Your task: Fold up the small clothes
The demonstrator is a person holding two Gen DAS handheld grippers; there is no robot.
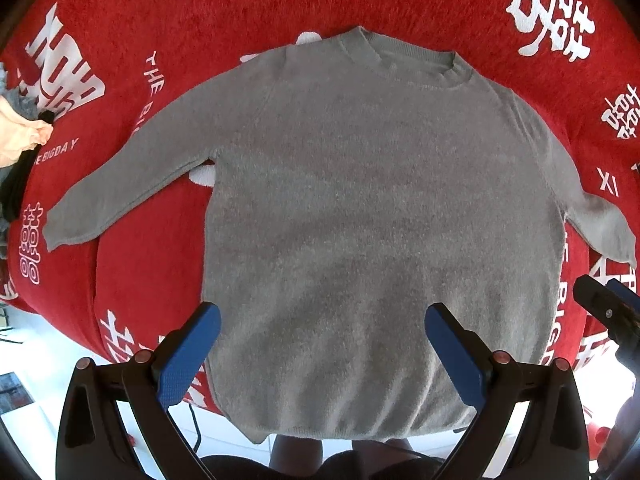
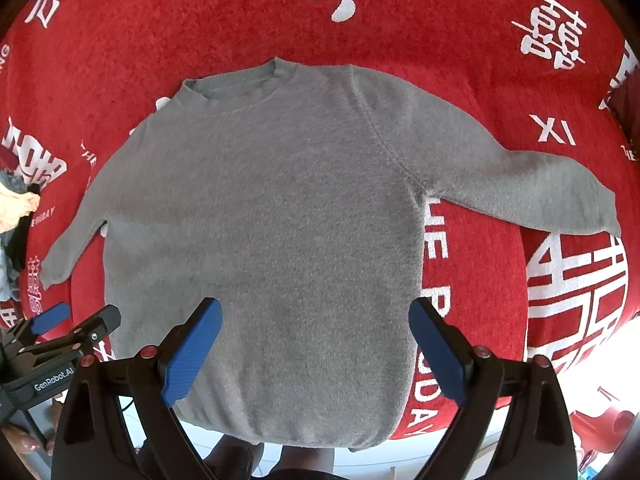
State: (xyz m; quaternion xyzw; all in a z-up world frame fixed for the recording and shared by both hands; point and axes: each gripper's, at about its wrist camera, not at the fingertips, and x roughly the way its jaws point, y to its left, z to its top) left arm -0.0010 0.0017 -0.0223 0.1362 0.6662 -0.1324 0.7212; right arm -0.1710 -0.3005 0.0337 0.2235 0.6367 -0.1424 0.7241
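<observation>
**Grey sweater flat on red cloth, both tongs wide**

Currently one grey sweater (image 1: pixel 376 216) lies spread face-up on a red cloth (image 1: pixel 224 12) printed with white characters and the words "THE BIGDAY". Count: one sweater, two sleeves, two tongs, one heap of other clothes (image 1: pixel 16 136) at the cloth's left edge.

Long axis runs from collar to hem: collar at the far side, hem at the near edge of the cloth, hanging slightly over it. Both sleeves angle outward and toward the near side, away from the body.

Left tongs (image 1: pixel 322 354) hover over the hem area, blue pads wide apart, nothing between them. Right tongs (image 2: pixel 316 350) likewise spread wide and empty above the lower body of the sweater.

Left wrist view shows the left sleeve in full down to its cuff, and the right tongs at the right margin. Right wrist view shows the right sleeve in full instead, a large white emblem under it, and the left tongs at lower left with "GenRobot.AI" lettering and a fingertip beneath. Pale floor shows below the cloth in both.
</observation>
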